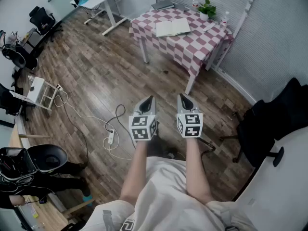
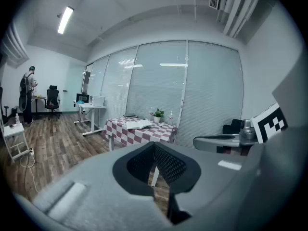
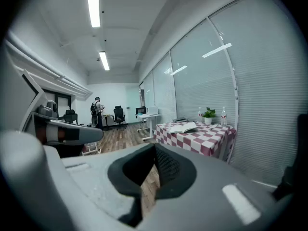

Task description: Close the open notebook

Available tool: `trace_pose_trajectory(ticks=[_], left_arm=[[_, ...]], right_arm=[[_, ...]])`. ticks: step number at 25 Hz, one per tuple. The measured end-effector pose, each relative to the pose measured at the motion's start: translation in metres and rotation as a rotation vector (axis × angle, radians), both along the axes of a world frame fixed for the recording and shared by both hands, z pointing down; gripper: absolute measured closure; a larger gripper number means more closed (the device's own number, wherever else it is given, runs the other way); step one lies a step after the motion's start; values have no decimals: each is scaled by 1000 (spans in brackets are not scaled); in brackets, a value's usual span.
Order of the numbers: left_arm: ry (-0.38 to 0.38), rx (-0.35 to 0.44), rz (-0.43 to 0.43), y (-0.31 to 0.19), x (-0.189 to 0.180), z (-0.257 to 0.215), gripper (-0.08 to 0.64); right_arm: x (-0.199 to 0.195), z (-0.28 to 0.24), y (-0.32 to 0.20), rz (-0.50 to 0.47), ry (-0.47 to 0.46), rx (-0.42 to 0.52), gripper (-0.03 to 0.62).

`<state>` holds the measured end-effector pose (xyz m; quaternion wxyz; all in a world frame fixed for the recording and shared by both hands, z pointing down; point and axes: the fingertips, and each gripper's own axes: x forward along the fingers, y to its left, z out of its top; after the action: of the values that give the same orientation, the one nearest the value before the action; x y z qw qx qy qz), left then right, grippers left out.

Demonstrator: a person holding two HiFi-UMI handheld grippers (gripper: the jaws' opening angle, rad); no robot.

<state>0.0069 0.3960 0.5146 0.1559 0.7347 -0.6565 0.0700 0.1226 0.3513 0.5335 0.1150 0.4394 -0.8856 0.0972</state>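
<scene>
Wood-plank flooring fills the head view, and the checked tabletop [image 1: 204, 44] stands well off by the blinds. On it the notebook [image 1: 173, 28] lies open, pages up, near a plant [image 1: 207, 8]. The left hand-held gripper [image 1: 149, 99] and the right hand-held gripper [image 1: 182, 96] are held out side by side over the floor, far short of the tabletop. Each is drawn to a narrow point and carries nothing. A power strip [image 1: 110, 138] and its cable lie on the floor at left, and a black chair [image 1: 269, 124] sits at right.

Seen from the left gripper view, the left hand-held gripper [image 2: 154, 147] has its jaws pressed together and empty. Beyond them the notebook [image 2: 138, 124] lies spread on the tabletop [image 2: 144, 134], with the plant [image 2: 158, 113] behind it. The right hand-held gripper [image 2: 204, 141] pokes in from the right, and a person [image 2: 26, 93] stands at the room's far end.

From the right gripper view, the right hand-held gripper [image 3: 155, 150] likewise has its jaws together with nothing between them. The notebook [image 3: 184, 127] lies open on the tabletop [image 3: 204, 139], off to the right of the jaws.

By these pictures the task looks hardly begun, since the notebook is untouched and neither hand-held gripper is near it. The whole job appears to remain: crossing the floor, reaching the tabletop, and swinging one half of the notebook over onto the other.
</scene>
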Motion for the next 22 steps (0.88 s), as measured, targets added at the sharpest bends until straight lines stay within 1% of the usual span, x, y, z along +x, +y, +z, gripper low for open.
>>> trace_pose_trajectory(ticks=[5,9,13,17,19,21,22], left_arm=[[-5,-1,-3,-5,1,-2,552],[-16,-11,-8,-9,2,-1,552],[-27,-42,-4,-11,-2,10,552],[-16,-52,-10,-23,-9,16,552],[-21,-34,-25,-38,-15,13,552],[-30,-5,-22,-62,-21,1,552],[-27,10,-16,-74,-23,-6,552]], right_arm=[[2,-2,-4,3,-5,-2,592],[5,6,-9,11,22,-24,592],[4,6,-17,21,-42,-35,592],[-5,4,-27,-22,-62,-18,591],[-7,5,-41,-34,-92,-26,591],[-6,3,-59,-48,-123,-31,591],[-5,0,-68,-50,-123,-25,591]])
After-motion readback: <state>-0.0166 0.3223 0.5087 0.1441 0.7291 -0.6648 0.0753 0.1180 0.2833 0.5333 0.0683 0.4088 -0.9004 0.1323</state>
